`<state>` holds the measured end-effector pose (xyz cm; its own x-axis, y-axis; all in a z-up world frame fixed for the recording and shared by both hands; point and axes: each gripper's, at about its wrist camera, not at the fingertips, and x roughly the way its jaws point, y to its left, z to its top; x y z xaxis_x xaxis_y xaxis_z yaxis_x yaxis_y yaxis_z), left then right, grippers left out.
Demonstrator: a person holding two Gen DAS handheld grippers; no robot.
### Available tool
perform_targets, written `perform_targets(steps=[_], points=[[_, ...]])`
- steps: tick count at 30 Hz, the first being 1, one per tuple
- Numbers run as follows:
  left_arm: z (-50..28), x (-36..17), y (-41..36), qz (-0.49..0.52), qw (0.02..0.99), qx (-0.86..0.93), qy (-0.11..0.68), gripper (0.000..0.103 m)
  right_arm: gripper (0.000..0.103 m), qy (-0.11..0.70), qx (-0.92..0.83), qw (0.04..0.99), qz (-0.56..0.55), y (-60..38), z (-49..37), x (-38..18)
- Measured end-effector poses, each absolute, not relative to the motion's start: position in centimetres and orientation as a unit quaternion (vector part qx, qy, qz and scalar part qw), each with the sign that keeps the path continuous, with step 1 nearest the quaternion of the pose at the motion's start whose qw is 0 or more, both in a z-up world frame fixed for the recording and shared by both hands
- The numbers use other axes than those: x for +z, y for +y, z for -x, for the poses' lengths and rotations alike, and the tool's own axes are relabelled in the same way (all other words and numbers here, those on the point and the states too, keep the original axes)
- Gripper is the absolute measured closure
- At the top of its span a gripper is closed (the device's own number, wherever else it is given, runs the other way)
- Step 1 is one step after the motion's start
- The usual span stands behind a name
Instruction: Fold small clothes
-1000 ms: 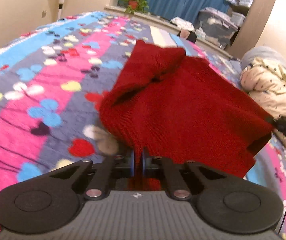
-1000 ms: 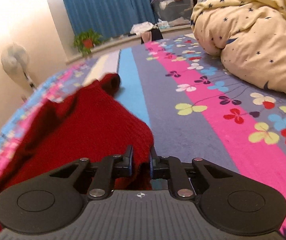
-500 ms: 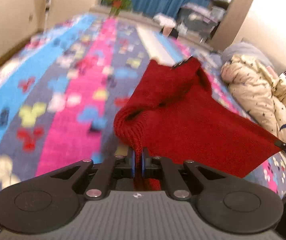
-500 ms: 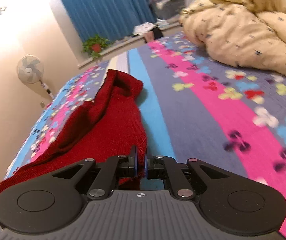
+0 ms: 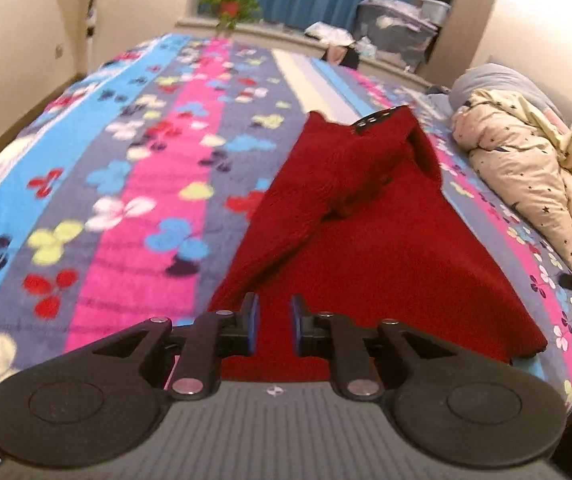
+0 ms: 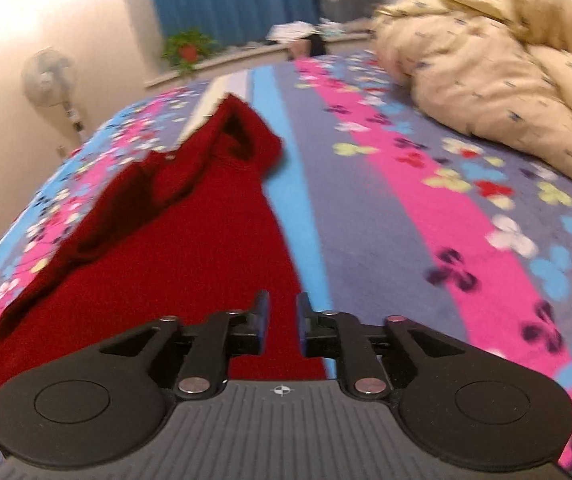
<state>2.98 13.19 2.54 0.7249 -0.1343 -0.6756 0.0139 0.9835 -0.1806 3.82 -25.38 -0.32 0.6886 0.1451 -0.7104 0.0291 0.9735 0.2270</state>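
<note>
Now releasing: left claw (image 5: pixel 273 324) and right claw (image 6: pixel 282 325) both opening, nothing pinched, above the near hem of the red sweater (image 5: pixel 365 240) lying on the bed (image 5: pixel 134 200). Sleeve seemingly bunched at far left; next, regripping there to fold inward.

Dark red knitted garment (image 5: pixel 385 240) flat on striped floral fleece blanket (image 5: pixel 134 184); cream star-print quilt (image 5: pixel 525 168) heaped to right, apart.

No legible text anywhere.
</note>
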Motion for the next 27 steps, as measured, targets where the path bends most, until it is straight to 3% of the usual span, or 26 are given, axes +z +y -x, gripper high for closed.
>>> perform_targets(steps=[2, 10, 13, 17, 19, 27], points=[[-3.4, 2.7, 11.7, 0.072, 0.93, -0.058, 0.355, 0.086, 0.061, 0.398, 0.052, 0.911, -0.1, -24.5, -5.9, -0.8], [-5.0, 1.2, 5.9, -0.015, 0.941, -0.119, 0.317, 0.086, 0.061, 0.43, 0.112, 0.891, -0.098, -20.7, -13.7, -3.5], [-6.4, 0.3, 4.6, -0.024, 0.939, -0.12, 0.323, 0.086, 0.061, 0.444, 0.128, 0.883, -0.08, -18.9, -16.3, -4.8], [-9.1, -0.6, 2.9, -0.024, 0.936, -0.113, 0.331, 0.086, 0.061, 0.52, 0.116, 0.846, -0.021, -17.0, -19.7, -8.4], [-10.9, -0.9, 1.7, -0.018, 0.936, -0.11, 0.333, 0.086, 0.061, 0.508, 0.092, 0.857, -0.003, -17.1, -20.9, -8.6], [-20.6, -1.5, -4.5, -0.017, 0.939, -0.114, 0.325, 0.086, 0.061, 0.504, 0.0, 0.851, -0.146, -22.2, -24.0, -7.8]])
